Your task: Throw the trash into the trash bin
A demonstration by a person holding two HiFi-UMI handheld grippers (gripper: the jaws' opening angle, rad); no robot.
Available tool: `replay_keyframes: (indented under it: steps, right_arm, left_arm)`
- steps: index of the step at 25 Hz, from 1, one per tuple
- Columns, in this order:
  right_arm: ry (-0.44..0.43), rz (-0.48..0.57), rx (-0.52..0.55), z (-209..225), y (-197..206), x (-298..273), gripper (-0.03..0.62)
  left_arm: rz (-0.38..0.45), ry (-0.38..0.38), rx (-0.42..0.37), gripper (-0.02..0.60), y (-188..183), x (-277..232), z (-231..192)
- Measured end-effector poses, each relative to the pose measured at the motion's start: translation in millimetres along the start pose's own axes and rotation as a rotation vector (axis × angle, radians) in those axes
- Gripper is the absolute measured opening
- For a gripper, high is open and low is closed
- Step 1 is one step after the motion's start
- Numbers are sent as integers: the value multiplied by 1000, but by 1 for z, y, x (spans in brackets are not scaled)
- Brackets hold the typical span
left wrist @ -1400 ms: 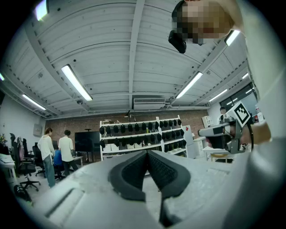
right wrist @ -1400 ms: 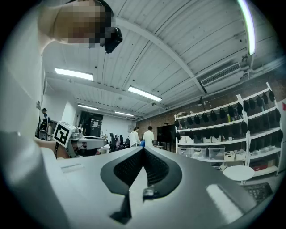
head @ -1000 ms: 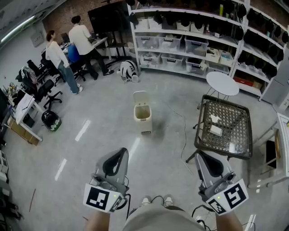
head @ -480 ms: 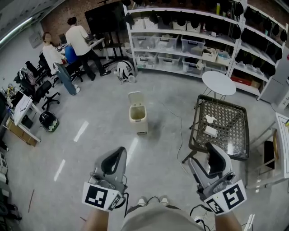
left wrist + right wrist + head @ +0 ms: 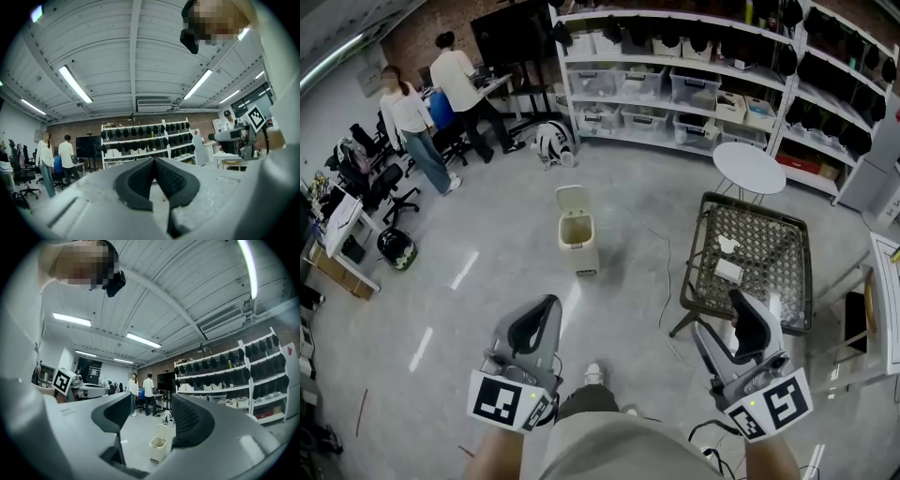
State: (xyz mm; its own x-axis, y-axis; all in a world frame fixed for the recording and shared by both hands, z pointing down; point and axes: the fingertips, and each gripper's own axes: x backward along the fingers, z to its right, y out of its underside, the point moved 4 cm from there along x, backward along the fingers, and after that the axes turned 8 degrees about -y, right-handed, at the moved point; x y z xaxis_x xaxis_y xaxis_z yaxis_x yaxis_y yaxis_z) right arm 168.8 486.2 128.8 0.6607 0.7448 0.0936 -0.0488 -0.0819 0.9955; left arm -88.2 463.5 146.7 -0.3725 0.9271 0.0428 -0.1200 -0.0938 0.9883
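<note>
The beige trash bin point(image 5: 578, 241) stands on the grey floor ahead with its lid up; it also shows between the right jaws point(image 5: 158, 446). To the right is a black mesh table point(image 5: 789, 246) with white scraps of trash point(image 5: 728, 271) on it. My left gripper point(image 5: 549, 304) is held low at the left, shut with its pads point(image 5: 153, 164) together and nothing in them. My right gripper point(image 5: 725, 317) is beside the table's near corner. Its jaws point(image 5: 150, 414) are opening and stand apart with nothing between them.
Two people point(image 5: 427, 103) stand at desks at the back left among office chairs point(image 5: 380, 187). Long shelves point(image 5: 675, 84) with bins line the back wall. A round white table point(image 5: 749, 169) stands behind the mesh table. A cable point(image 5: 665, 281) runs across the floor.
The right jaws have gone from shut to apart. Both grippers have travelled forward, and the bin and mesh table have shifted left in the head view. A foot has stepped forward.
</note>
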Motion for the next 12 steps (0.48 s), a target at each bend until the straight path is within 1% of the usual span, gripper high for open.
replay_keyframes:
  steps: [6,12]
  right_arm:
    - [12,-4,6,24,16,-12,265]
    - [16,-20,26,46,35,-45,268]
  left_arm:
    - [-2,-8,1,2,17,-25,-4]
    - [5,-10,-4,2,41,-63,-18]
